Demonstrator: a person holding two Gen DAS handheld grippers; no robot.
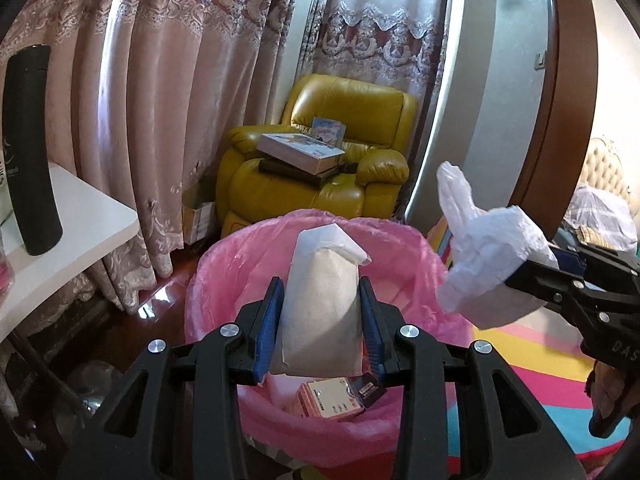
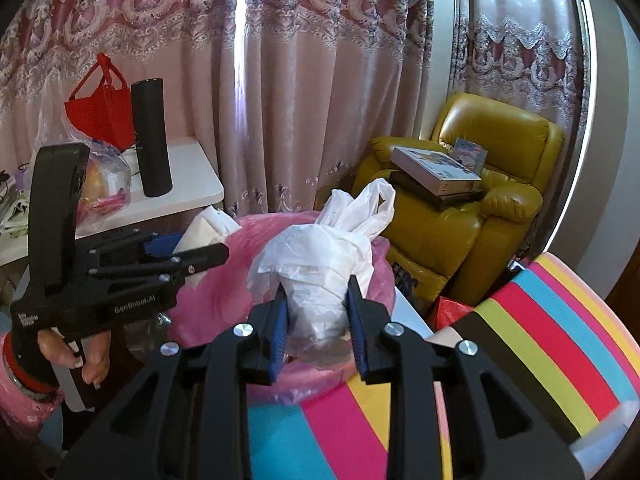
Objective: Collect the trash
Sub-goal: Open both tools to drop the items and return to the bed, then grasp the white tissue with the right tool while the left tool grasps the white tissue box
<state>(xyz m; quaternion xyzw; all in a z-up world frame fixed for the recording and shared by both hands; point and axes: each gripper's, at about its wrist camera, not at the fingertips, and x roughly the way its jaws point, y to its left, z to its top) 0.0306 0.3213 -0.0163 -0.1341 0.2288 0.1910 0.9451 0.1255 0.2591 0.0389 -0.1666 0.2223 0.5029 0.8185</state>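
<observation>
we've got the left gripper [image 1: 320, 320] clamped on a folded white paper pack [image 1: 320, 312], blue pads pressed on both its sides, and it sits right above the bin [image 1: 208, 280] with the pink liner. down inside the bin, under the pack, there's a small pink box [image 1: 328, 402] and a dark little packet [image 1: 366, 390] next to it. the right gripper [image 2: 318, 316] has a crumpled white plastic bag [image 2: 320, 264] between its pads, the bag's handles sticking up; the jaws are narrow, and the bag bulges out around the pads, over the near rim of the same bin.

from the left camera the bag pokes in from the right, beside the bin's rim, with the right tool only partly in frame. only that view looks down into the bin. the right camera shows the left tool from the side, with the hand [image 2: 76, 356] gripping its handle, plus a sleeve end in pink.

further out, a striped rug [image 2: 560, 340] in loud colours runs beside the bin. a white table [image 2: 188, 184] holds a tall black bottle [image 2: 152, 140]. only the right view shows a red bag [image 2: 98, 108] and a clear bag of stuff [image 2: 106, 176] on it. at the back, a yellow armchair [image 1: 360, 120] carries a flat box [image 1: 300, 152] on dark books, and pink lace curtains [image 1: 160, 60] hang behind everything.
</observation>
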